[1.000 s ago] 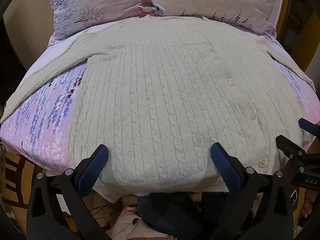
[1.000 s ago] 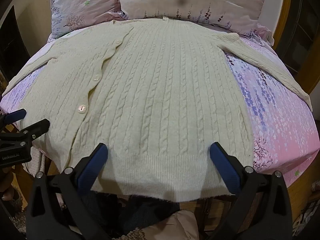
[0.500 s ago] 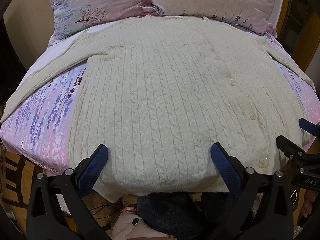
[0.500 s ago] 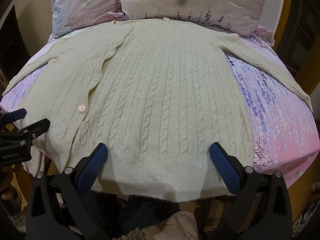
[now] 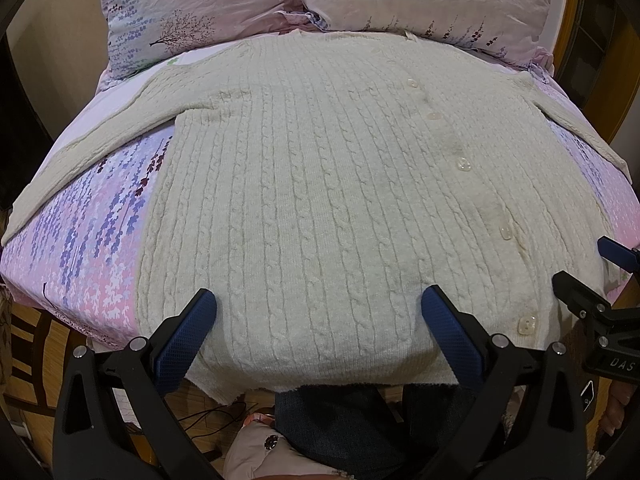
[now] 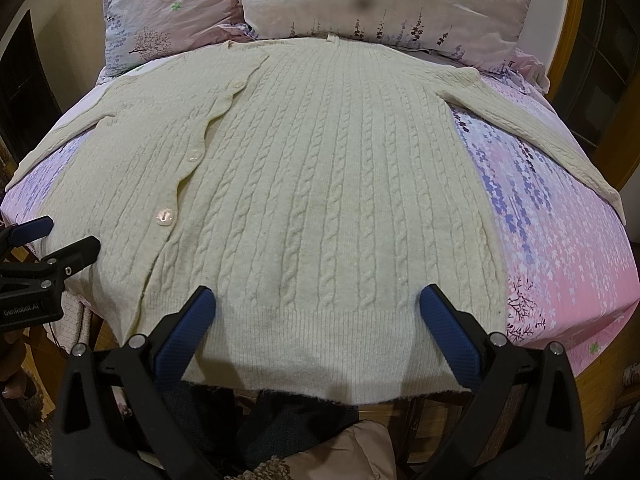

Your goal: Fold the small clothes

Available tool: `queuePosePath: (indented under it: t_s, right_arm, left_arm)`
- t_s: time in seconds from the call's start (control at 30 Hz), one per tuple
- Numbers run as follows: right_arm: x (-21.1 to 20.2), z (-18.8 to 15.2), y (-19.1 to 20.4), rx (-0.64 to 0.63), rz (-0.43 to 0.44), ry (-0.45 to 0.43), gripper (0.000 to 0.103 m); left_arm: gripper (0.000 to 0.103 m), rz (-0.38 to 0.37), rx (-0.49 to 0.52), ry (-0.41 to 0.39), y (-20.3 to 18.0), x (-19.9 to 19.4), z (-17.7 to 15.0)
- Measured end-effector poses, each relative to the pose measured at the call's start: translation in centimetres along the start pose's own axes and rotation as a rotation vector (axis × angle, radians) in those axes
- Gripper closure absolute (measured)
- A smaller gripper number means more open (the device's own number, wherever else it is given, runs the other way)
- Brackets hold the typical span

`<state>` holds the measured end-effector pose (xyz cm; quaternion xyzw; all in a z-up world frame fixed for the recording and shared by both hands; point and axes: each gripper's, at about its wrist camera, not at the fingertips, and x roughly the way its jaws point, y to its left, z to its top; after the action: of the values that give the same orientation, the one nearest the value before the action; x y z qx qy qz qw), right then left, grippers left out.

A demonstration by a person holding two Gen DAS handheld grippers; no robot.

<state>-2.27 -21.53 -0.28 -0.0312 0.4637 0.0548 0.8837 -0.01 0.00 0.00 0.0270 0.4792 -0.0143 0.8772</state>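
Now both tools stand with jaws wide apart and nothing between them. The left gripper (image 5: 318,320) hangs over the near hem of the cardigan (image 5: 320,184), its blue pads (image 5: 184,332) spread across several cable ribs; whether the tips press the knit or float just above it cannot be told. The right gripper (image 6: 318,320) is posed the same way over the ribbed hem band, equally spread, holding nothing.

Beyond the jaws the cardigan lies flat and buttoned, front up, collar at the far end against the pillows (image 5: 304,4). The button row (image 5: 462,165) runs away to the right of the left jaws and to the left of the right jaws, so the two tools flank it. One sleeve (image 5: 96,144) stretches out far left of the left jaws; the other sleeve (image 6: 532,128) runs out far right of the right jaws. Both rest on the floral bedsheet (image 6: 560,248). The hem hangs a little over the near bed edge.

Judging by this, the garment is spread and no fold is made yet: the step in hand is taking first hold. A likely next move is for each tool to close on a hem corner or a sleeve and carry it inward; the thick, soft knit calls for a deep bite so both layers come along.
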Motion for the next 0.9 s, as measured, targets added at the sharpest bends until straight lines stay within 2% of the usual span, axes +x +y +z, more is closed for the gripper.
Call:
queuePosePath:
  t_s: [0.9]
  right_arm:
    - [0.25,0.19,0.35,-0.003,0.000,0.008,0.002]
  left_arm:
    - [0.001,-0.003,0.005,0.008,0.06,0.18,-0.14]
